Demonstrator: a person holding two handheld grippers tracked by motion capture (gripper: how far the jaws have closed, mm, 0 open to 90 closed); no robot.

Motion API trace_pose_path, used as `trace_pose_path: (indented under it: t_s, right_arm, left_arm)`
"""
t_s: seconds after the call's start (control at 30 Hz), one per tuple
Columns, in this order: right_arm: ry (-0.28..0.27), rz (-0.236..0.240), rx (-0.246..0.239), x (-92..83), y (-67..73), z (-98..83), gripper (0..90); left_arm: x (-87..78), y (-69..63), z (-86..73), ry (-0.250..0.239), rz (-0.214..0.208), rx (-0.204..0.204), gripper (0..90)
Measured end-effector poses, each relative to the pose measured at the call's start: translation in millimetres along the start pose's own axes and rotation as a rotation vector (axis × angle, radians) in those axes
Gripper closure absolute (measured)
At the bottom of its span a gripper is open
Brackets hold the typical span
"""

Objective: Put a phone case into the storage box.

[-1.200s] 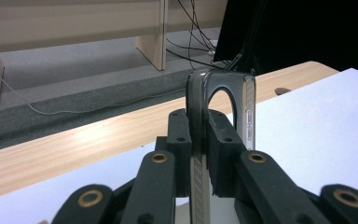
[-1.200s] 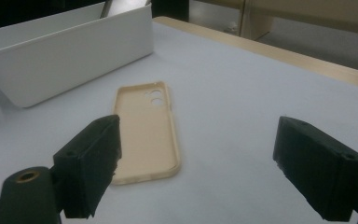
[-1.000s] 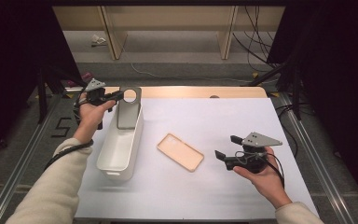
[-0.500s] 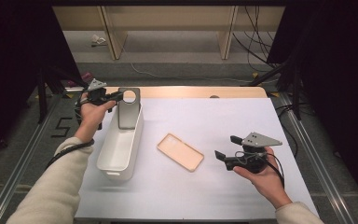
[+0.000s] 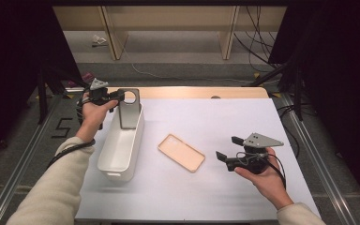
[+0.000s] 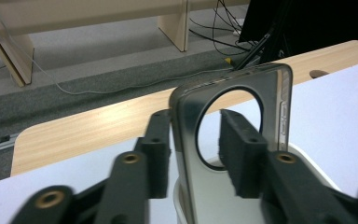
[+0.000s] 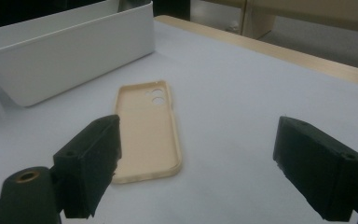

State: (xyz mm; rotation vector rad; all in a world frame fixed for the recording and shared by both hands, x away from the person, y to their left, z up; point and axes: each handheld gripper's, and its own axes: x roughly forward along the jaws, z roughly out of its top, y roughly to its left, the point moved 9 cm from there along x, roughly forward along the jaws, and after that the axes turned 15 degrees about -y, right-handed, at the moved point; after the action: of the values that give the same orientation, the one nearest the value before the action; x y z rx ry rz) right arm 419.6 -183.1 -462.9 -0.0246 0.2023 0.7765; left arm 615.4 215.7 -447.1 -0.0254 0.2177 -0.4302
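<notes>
Grey phone case (image 5: 130,108) stands in the white bin (image 5: 117,157) at ten o'clock; the left gripper (image 5: 117,95), jaws just opening, seemingly releases it. Next: the wide-open right gripper (image 5: 228,148) takes the beige case (image 5: 181,152).

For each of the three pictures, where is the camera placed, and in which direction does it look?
High view: above the person's side, looking forward and down at the table; both forearms enter from the bottom.
Left gripper view: on the left gripper, facing the grey phone case between its just-opening jaws.
Right gripper view: on the right gripper, facing the beige phone case.
Shared: the white bin.
</notes>
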Motion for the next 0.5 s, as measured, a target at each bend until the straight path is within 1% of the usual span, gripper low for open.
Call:
trace_pose_path:
  t_s: [0.07,0.17,0.27,0.37,0.4,0.5]
  right_arm:
    - [0.001,0.001,0.0,-0.1,-0.1,-0.2,16.1]
    - [0.001,0.001,0.001,0.3,0.0,-0.3,16.1]
    - [0.002,0.0,0.001,0.2,0.0,-0.5,16.1]
    - [0.003,-0.003,0.004,0.4,-0.8,-1.0,16.1]
    - [0.004,-0.003,0.005,0.4,-1.0,-1.2,16.1]
    - [0.007,-0.003,0.004,0.8,-1.1,-1.7,16.1]
  left_arm:
    - [-0.1,-0.3,1.9,0.002,0.014,-0.007,53.1]
    - [-0.7,-1.1,3.7,0.008,0.022,-0.012,44.6]
    - [-3.4,-0.4,5.0,0.013,0.043,-0.021,32.5]
    - [-9.7,-0.4,6.2,0.025,0.056,-0.023,19.5]
    - [-12.6,-0.7,7.5,0.018,0.055,-0.025,17.7]
    - [-23.6,-3.2,8.4,0.011,0.051,-0.049,10.5]
